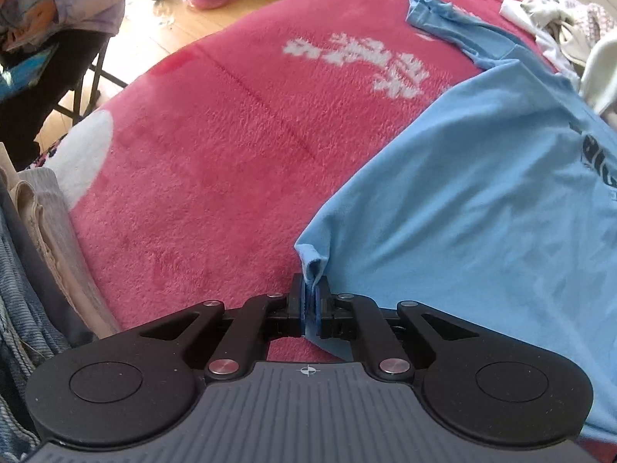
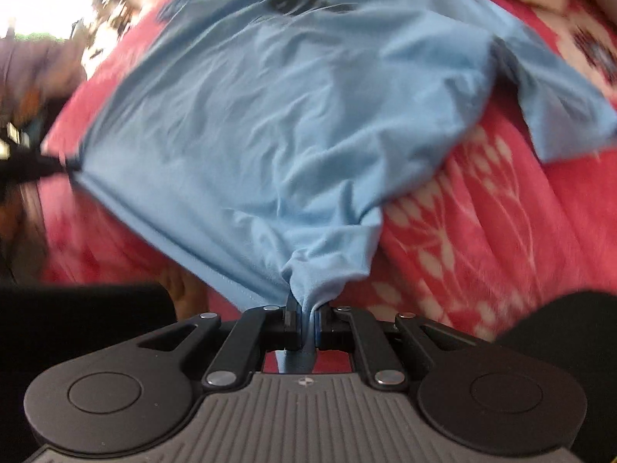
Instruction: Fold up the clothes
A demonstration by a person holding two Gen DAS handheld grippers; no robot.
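While both grippers, left gripper (image 1: 310,301) and right gripper (image 2: 306,318), clamp hem corners, the blue T-shirt (image 1: 482,208) lies spread, unfolded, on the red blanket (image 1: 216,162); folds remain.

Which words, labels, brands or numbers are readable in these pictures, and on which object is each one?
None can be read in full.
Light blue T-shirt: black print cut off at the frame edge in the left wrist view, blurred in the right wrist view; not readable.
Red blanket: white character-like pattern, not legible to me.
Left gripper and right gripper, both shut on the shirt's hem: only a crosshair mark, no text.
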